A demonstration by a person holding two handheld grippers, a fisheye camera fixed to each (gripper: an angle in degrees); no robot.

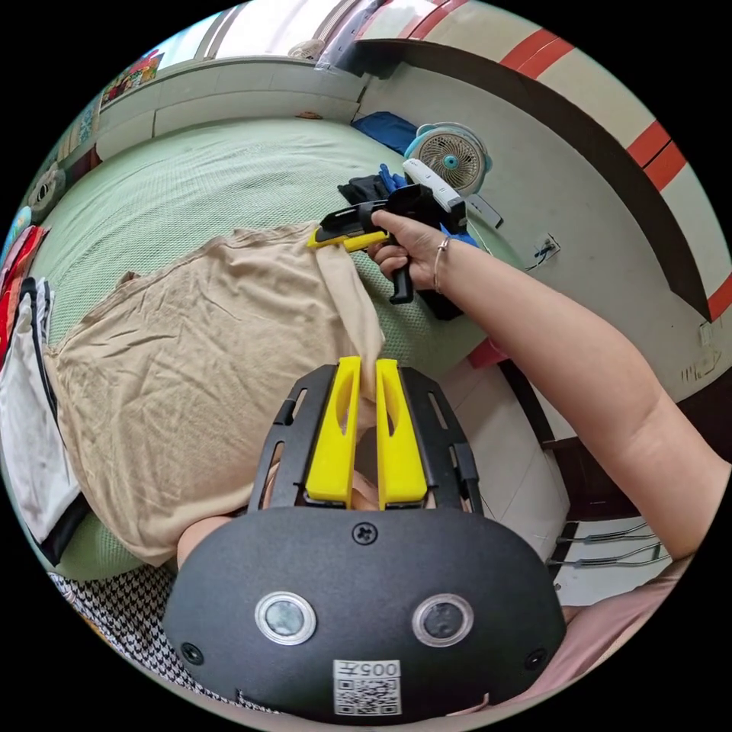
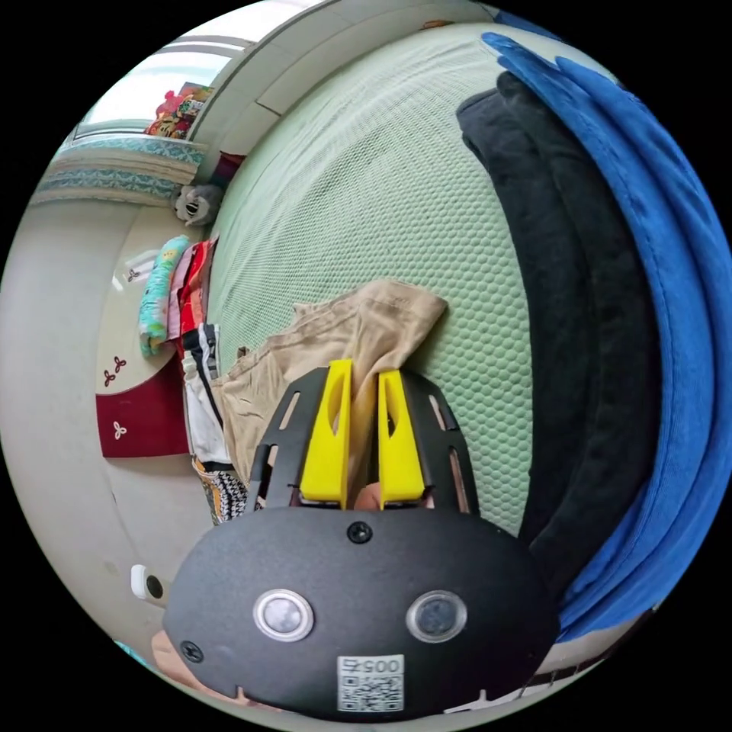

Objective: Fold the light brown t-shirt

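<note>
- In the left gripper view we see a bed (image 1: 229,175) with a green textured cover, a small fan (image 1: 450,156) near the wall, and other clothes (image 1: 30,412) along one edge.
- The light brown t-shirt (image 1: 191,366) lies spread on the bed. The left claw (image 1: 368,374) is clenched on a bunched edge of it; the right claw (image 1: 339,235), held by a hand (image 1: 408,248), grips another part of the same edge.
- In the right gripper view the green bed (image 2: 366,175) continues, with a dark garment (image 2: 564,305) and a blue garment (image 2: 663,305) just beside it.
- Here the right claw (image 2: 364,381) is closed on the t-shirt (image 2: 351,328), whose cloth passes between the jaws.
- We judge the shirt light, thin and very soft; it will sag and wrinkle, so holding two spread points on an edge seems best.
</note>
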